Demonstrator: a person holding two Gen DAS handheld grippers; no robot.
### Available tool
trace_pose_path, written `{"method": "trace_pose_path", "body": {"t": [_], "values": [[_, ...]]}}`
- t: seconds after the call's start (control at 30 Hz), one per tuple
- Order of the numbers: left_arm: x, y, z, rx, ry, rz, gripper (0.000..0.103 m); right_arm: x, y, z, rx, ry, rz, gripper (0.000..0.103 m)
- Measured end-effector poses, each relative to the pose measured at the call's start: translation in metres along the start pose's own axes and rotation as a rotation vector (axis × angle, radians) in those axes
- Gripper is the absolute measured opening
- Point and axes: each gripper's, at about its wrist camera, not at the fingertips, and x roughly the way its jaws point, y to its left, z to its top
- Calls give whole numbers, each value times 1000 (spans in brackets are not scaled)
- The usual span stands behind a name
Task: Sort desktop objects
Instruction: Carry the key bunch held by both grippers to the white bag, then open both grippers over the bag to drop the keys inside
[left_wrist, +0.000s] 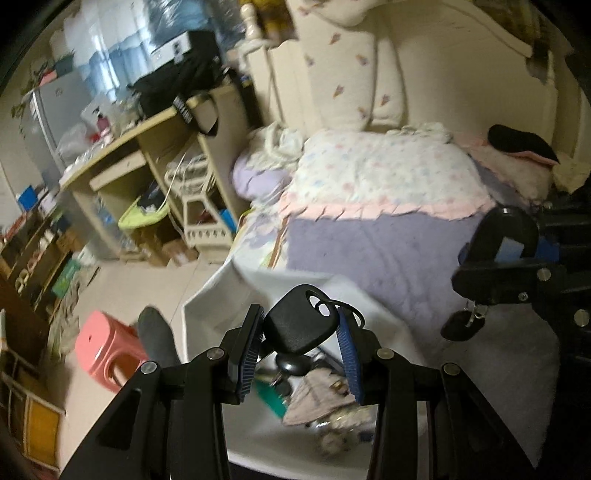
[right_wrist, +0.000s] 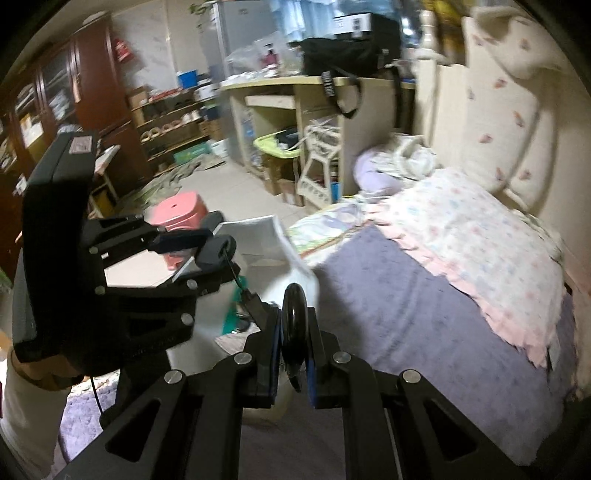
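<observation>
The left hand-held gripper (left_wrist: 300, 334) is partly open and is clamping a black plastic car key (left_wrist: 297, 325) between its 2 pads. The right hand-held gripper (right_wrist: 294, 339) is almost closed, pinching a thin black round fob (right_wrist: 294, 314) edge-on. Below both is lying a white open box (left_wrist: 258, 435) holding small mixed objects, on the purple bed cover (left_wrist: 388, 251).

A key fob (left_wrist: 295, 325) sits between the left tool (left_wrist: 295, 354) fingers, above a box (left_wrist: 207, 295) of small things; the bed (left_wrist: 388, 240) lies ahead, a stool (left_wrist: 107, 347) to its left.
</observation>
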Motion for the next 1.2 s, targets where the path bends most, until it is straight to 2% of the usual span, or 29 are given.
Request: {"method": "trace_pose_path", "body": {"t": [0.3,0.53,0.67,0.7,0.73,0.77,0.8,0.83,0.9,0.93,1.0,1.2], "values": [[52,31,-40,-81,92,-34,40,56,33,15,-65,64,31,10],[90,31,-61,-127,172,-43,40,104,29,-1,-50,155,32,10],[104,25,-66,-103,202,-46,42,127,25,-11,-38,200,34,10],[107,23,-67,-93,208,-37,52,133,25,-13,-37,207,36,10],[109,21,-66,-87,210,-20,72,136,25,-15,-39,210,42,11],[109,18,-67,-79,203,4,82,140,24,-16,-42,214,49,11],[107,15,-67,-68,188,29,94,142,24,-17,-39,212,48,20],[106,15,-66,-68,174,34,98,144,23,-18,-39,216,40,45],[106,17,-64,-89,161,27,101,144,24,-19,-52,208,-15,73],[107,19,-63,-108,164,16,102,142,25,-19,-66,189,-51,77],[111,23,-60,-129,172,5,102,135,24,-18,-76,152,-57,77],[108,16,-58,-102,175,46,102,132,18,-16,-61,165,-57,77]]}}
